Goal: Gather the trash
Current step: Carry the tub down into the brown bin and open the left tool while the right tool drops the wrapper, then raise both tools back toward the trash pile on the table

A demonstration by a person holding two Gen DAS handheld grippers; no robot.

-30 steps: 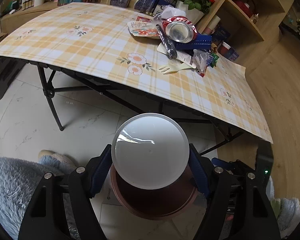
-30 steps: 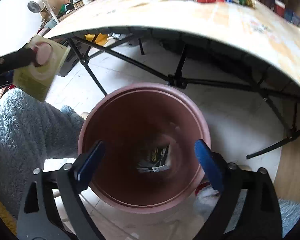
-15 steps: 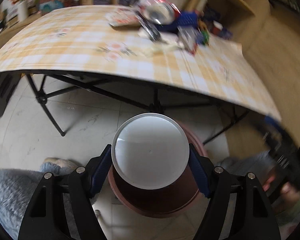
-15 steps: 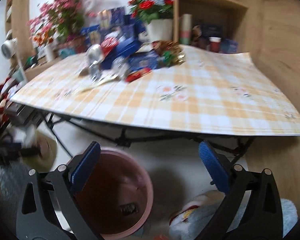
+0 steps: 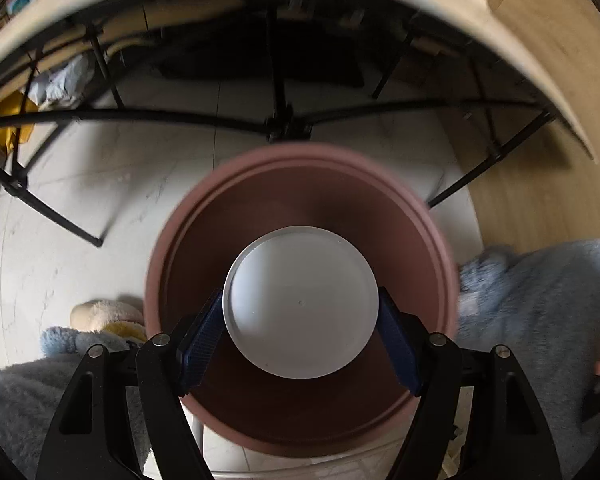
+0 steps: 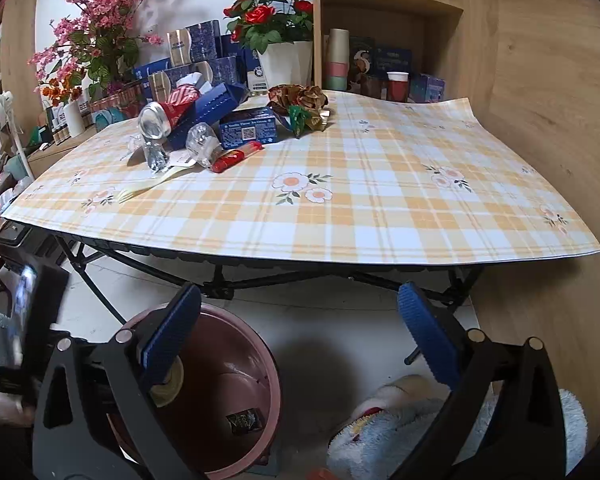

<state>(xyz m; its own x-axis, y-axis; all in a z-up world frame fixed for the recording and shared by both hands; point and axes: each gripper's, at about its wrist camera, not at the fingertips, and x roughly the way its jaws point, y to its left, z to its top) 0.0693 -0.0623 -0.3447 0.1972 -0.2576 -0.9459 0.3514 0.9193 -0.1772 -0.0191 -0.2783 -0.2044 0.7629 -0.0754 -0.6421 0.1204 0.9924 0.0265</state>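
My left gripper [image 5: 300, 328] clamps one white cup [image 5: 300, 302] over one pink bin [image 5: 300, 420]; my right gripper [image 6: 300, 336] gapes empty facing the worktop [image 6: 340, 216].

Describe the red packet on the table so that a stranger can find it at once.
On the checked tablecloth, look at the trash pile toward its far left part. At the pile's near edge lies the long red packet, in front of the blue box and beside the crumpled clear plastic. It is the only slim, stick-shaped red thing lying flat there; the red can is round and propped up.
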